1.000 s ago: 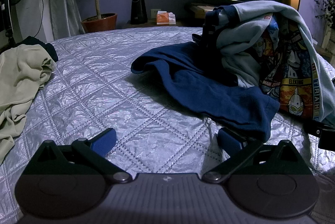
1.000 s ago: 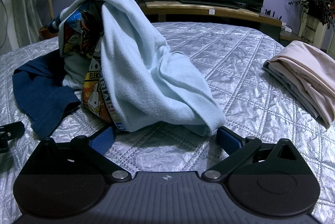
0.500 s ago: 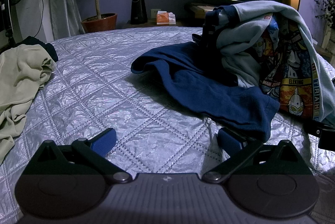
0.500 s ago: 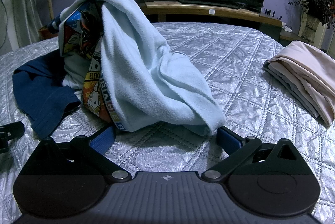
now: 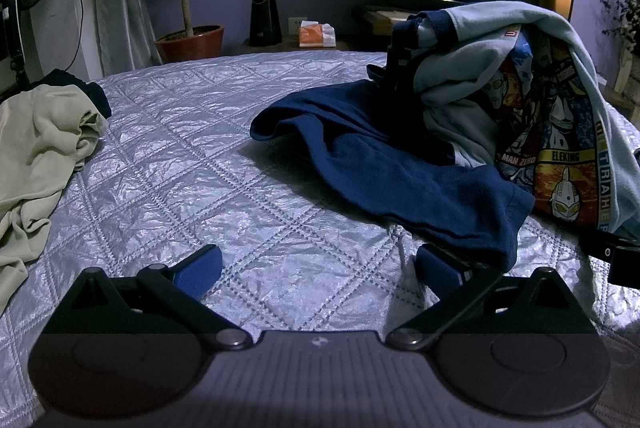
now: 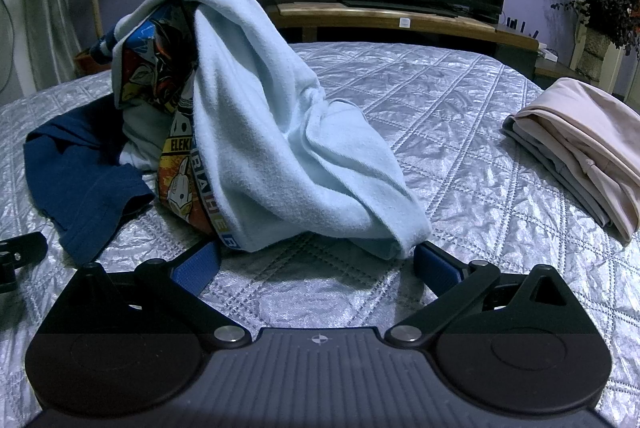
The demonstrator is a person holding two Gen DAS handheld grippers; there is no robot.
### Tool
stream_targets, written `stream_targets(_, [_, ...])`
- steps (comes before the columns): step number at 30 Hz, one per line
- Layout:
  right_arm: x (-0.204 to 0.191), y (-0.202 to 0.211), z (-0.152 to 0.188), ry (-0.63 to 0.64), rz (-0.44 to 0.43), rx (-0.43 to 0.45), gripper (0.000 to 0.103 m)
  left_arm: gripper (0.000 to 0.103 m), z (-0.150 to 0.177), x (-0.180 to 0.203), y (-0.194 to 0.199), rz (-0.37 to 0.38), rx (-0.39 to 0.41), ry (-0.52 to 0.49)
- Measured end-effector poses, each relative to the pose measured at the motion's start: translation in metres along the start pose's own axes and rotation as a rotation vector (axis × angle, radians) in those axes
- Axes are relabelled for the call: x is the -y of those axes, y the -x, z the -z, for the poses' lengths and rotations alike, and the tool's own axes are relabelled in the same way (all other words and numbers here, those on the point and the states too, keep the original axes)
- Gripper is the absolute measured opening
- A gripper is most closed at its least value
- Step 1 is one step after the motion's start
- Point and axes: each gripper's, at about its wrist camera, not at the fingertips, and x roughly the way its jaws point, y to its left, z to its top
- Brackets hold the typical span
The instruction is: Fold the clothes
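While both grippers sat low over the quilted silver bedspread point(image 5: 168, 164), neither one held any cloth. The left gripper point(image 5: 318, 268) had its two blue-padded fingers point(image 5: 200, 264) spread wide apart, with bare quilt between them. A dark blue garment point(image 5: 400, 172) lay crumpled ahead and to the right; its nearest hem drooped just above the right-hand finger of that gripper, close enough that I could not tell whether cloth and pad touched. Behind the blue garment rose the light blue shirt point(image 5: 500, 28), heaped up in a peak over some dark object, its colourful cartoon print point(image 5: 560, 156) showing on the side toward the left wrist camera.

The right gripper point(image 6: 316, 264) likewise had its fingers point(image 6: 436, 268) set wide apart. From the right wrist view the light blue shirt point(image 6: 280, 132) sat directly ahead, its lower edge draped down to the bedspread point(image 6: 460, 132) just beyond the fingertips; the hem's corner hung right beside the right-hand finger, and the printed edge came down near the left-hand one. The dark blue garment point(image 6: 80, 164) lay spread to the left of the shirt, partly tucked under it.

Well apart on the right rested a folded stack of pale clothes point(image 6: 580, 148). At the far left of the left wrist view, a beige garment point(image 5: 36, 156) lay loose and unfolded at the edge of the bed.
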Motion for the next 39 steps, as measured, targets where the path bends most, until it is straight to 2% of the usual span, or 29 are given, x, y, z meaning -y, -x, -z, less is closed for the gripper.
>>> stream_targets(15, [0.0,0.0,0.0,0.0,0.0,0.0,0.103,0.103,-0.001,-0.001,0.0,0.002,-0.004,-0.001])
stream_targets(18, [0.0,0.0,0.0,0.0,0.0,0.0,0.103,0.102,-0.006,-0.002,0.004,0.026,-0.068,-0.017])
stream_targets(20, [0.0,0.0,0.0,0.0,0.0,0.0,0.103,0.101,-0.011,-0.001,0.007,-0.009,-0.114,0.009])
stream_targets(22, [0.0,0.0,0.0,0.0,0.0,0.0,0.103,0.091,-0.022,0.005,0.014,-0.025,-0.172,0.022])
stream_targets(23, [0.0,0.0,0.0,0.0,0.0,0.0,0.103,0.092,-0.027,0.007,0.018,-0.032,-0.202,0.027])
stream_targets(25, [0.0,0.0,0.0,0.0,0.0,0.0,0.103,0.101,-0.041,0.014,0.031,-0.044,-0.263,0.019])
stream_targets(28, [0.0,0.0,0.0,0.0,0.0,0.0,0.103,0.101,-0.052,0.012,0.058,0.02,-0.251,0.038])
stream_targets(33, [0.0,0.0,0.001,0.0,0.0,0.0,0.103,0.098,-0.057,0.006,0.082,0.051,-0.273,0.074])
stream_targets(39, [0.0,0.0,0.0,0.0,0.0,0.0,0.103,0.099,-0.067,0.01,0.102,0.067,-0.278,0.026])
